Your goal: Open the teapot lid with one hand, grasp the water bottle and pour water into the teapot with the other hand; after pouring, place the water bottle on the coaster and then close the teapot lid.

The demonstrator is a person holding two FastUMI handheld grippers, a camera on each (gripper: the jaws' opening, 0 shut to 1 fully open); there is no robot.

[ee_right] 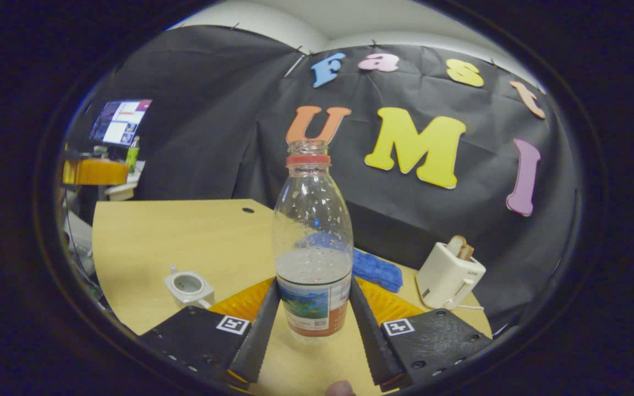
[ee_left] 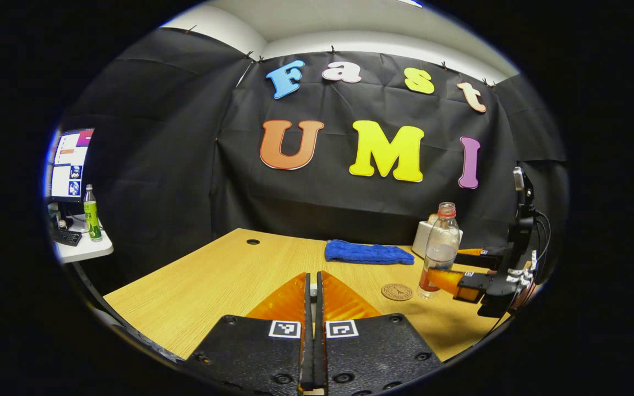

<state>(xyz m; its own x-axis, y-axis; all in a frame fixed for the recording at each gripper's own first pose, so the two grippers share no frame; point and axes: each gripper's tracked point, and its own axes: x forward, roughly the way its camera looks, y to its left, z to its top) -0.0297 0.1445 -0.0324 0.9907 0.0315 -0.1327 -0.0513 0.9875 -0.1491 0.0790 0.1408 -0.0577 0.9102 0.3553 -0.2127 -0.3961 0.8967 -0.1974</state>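
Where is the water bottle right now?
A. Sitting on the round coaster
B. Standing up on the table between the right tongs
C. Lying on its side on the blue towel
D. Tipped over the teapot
B: in the right gripper view the water bottle stands upright on the table between the right tongs; the coaster lies bare beside it.

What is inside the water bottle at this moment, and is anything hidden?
The water bottle is uncapped and holds clear water to about mid-height, with droplets on the wall above it. Its label and the right gripper fingers on either side cover the lower part, so the bottom cannot be seen.
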